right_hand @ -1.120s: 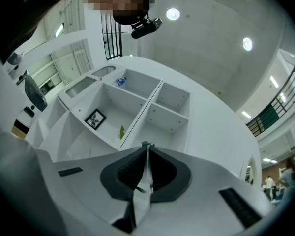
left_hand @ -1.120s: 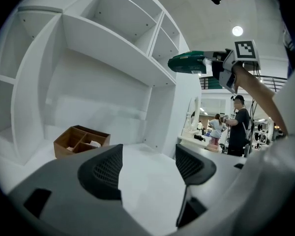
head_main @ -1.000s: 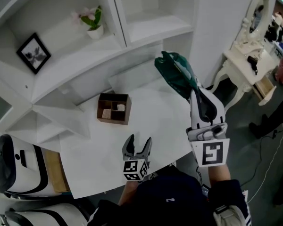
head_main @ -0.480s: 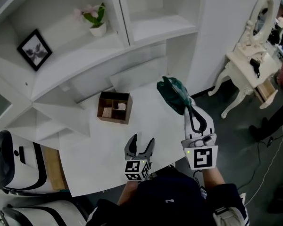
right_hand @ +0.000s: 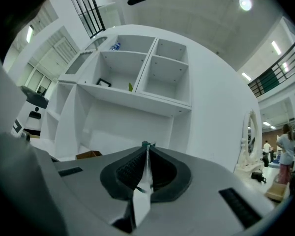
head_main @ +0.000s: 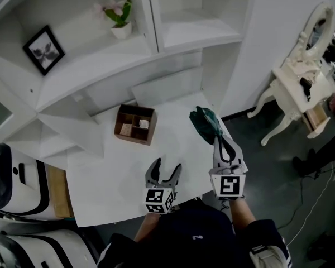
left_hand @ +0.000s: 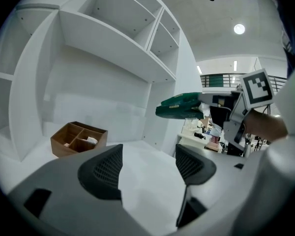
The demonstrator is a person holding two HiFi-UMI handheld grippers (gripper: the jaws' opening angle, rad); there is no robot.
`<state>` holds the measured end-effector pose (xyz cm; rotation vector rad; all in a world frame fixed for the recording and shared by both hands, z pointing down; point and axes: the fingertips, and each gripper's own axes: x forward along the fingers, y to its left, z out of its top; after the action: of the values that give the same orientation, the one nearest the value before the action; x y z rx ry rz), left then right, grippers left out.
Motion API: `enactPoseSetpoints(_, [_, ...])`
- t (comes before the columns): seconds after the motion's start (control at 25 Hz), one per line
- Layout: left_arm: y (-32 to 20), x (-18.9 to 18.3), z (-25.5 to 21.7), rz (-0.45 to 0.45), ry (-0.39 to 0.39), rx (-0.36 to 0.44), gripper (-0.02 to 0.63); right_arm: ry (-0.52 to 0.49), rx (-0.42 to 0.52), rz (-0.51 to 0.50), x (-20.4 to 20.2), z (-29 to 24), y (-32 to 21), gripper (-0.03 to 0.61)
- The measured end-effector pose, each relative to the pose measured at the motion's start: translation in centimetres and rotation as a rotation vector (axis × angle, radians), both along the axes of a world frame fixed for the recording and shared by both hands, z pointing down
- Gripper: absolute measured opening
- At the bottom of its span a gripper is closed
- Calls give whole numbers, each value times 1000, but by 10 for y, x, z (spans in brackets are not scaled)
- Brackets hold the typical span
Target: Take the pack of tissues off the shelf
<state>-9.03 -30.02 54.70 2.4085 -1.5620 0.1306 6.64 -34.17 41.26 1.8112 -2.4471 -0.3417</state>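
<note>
I have one dark green soft plastic pack of tissues (head_main: 203,123), pinched by its near edge in my right gripper (head_main: 215,135), whose jaws are clenched flat on a thin fold of the wrapper (right_hand: 146,167). The pack hangs in the air over the right edge of the white bench (head_main: 109,175), clear of the white shelf unit (head_main: 184,32). Its long axis runs straight on from the jaws, roughly level, with the free end pointing away from me towards the shelves. My left gripper (head_main: 164,168) sits at the bench's near edge with its jaws spread and nothing between them (left_hand: 147,165). One brown wooden divided box (head_main: 135,125) stands towards the bench's far edge. Each of the two grippers carries one cube with black-and-white square markers.
</note>
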Motion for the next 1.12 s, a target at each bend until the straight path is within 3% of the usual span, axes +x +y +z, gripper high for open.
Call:
enactPoseSetpoints(0.16, [0, 1, 4, -12, 0, -15, 337, -6, -104, 2, 3, 32, -9, 14])
enactPoseSetpoints(0.56, [3, -7, 24, -61, 11, -66, 337, 66, -246, 5, 3, 107, -9, 14])
enactPoseSetpoints(0.8, [-4, -8, 20, -76, 22, -52, 335, 76, -248, -11, 2, 109, -13, 14])
enactPoseSetpoints(0.92, [-8, -6, 16, -71, 28, -32, 234, 74, -241, -18, 2, 108, -14, 14])
enactPoseSetpoints(1.12, [-14, -4, 21, -78, 3, -57, 152, 69, -242, -20, 2, 104, -13, 14])
